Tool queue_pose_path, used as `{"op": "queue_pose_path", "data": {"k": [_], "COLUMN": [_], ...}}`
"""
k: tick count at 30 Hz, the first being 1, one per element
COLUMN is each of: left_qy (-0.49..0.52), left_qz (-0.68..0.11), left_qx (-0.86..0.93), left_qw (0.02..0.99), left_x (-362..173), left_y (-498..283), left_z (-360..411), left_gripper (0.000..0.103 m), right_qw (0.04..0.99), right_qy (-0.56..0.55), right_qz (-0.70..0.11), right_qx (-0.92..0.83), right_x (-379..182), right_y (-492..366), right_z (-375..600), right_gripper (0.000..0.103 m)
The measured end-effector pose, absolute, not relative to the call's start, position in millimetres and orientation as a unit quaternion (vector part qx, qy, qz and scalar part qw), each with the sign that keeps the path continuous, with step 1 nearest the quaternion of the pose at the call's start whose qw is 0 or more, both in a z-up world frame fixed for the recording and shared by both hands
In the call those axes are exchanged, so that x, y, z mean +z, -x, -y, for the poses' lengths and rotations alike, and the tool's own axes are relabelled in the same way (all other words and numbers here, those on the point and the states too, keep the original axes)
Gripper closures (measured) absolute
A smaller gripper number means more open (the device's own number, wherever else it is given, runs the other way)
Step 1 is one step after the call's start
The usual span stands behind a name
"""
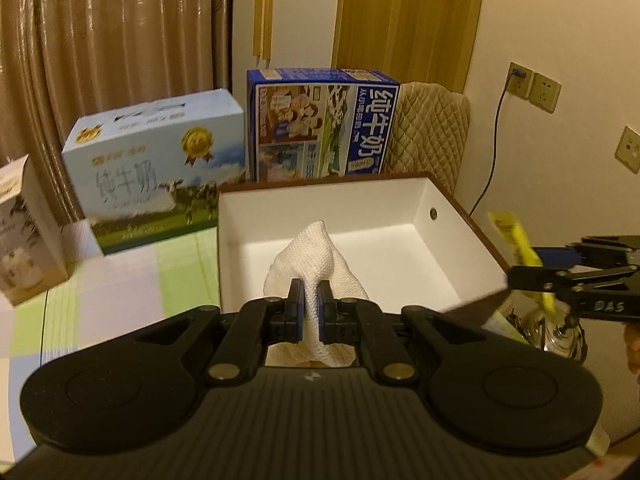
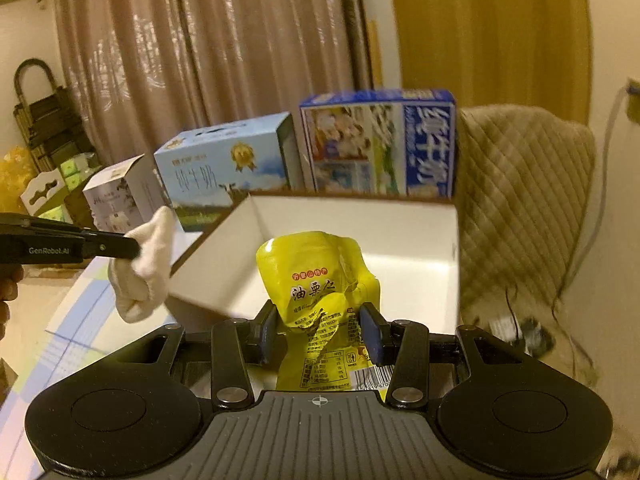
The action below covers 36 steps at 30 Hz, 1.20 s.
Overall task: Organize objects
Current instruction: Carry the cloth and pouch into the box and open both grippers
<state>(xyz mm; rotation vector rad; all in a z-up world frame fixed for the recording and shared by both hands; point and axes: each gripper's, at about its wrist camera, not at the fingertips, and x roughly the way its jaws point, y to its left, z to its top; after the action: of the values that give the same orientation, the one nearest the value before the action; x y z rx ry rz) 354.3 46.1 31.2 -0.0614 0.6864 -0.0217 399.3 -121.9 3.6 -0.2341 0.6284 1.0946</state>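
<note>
So both things are picked up but neither is put away, I'd call it roughly halfway: the white box (image 1: 436, 236) looks bare inside as far as I can see, though its near floor is hidden behind what's being held, so don't quote me on that. The left hand-held gripper (image 1: 311, 312) is clamped right down on a white cloth (image 1: 316, 256), jaws nearly touching with just the fabric pinched between them, and it hangs in the air at the box's near edge. The cloth is bunched into a rough cone, long axis upright, peak pointing up and away toward the box's back wall. The right hand-held gripper (image 2: 318, 336) is partly closed on a yellow snack pouch (image 2: 316, 280), pads pressing its crumpled sides, held over the near rim of the same box. The pouch stands on end, long axis up and down, printed face toward the camera, barcode end low. What's left, I reckon, is carrying both over the rim and letting go. The milk cartons (image 1: 160, 168) along the bench's far edge sit untouched
</note>
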Motion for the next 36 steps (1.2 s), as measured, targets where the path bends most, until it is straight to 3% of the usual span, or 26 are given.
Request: {"op": "queue_pose_path", "data": {"k": [22, 23, 25, 26, 32, 36], "left_qy": [0.081, 0.085, 0.09, 0.087, 0.084, 0.081], "left_qz": [-0.441, -0.443, -0.447, -0.447, -0.452, -0.454], "left_qx": [0.013, 0.011, 0.012, 0.011, 0.017, 0.021], "left_qw": [0.894, 0.892, 0.89, 0.89, 0.888, 0.887], "left_x": [-55, -56, -58, -58, -59, -57], "left_y": [-498, -500, -504, -505, -508, -503], "left_z": [-19, -20, -20, -19, -22, -25], "left_gripper": [0.097, 0.095, 0.078, 0.075, 0.073, 0.062], "right_qw": [0.772, 0.772, 0.772, 0.772, 0.775, 0.779], "right_qy": [0.196, 0.196, 0.196, 0.195, 0.198, 0.185], "right_qz": [-0.348, -0.352, -0.359, -0.362, -0.369, -0.376], "right_qx": [0.494, 0.492, 0.486, 0.485, 0.474, 0.467], "right_x": [-70, -72, -74, -75, -80, -80], "right_y": [-486, -488, -492, -494, -502, -508], "right_z": [23, 21, 19, 18, 12, 12], "right_gripper": [0.062, 0.062, 0.062, 0.061, 0.06, 0.053]}}
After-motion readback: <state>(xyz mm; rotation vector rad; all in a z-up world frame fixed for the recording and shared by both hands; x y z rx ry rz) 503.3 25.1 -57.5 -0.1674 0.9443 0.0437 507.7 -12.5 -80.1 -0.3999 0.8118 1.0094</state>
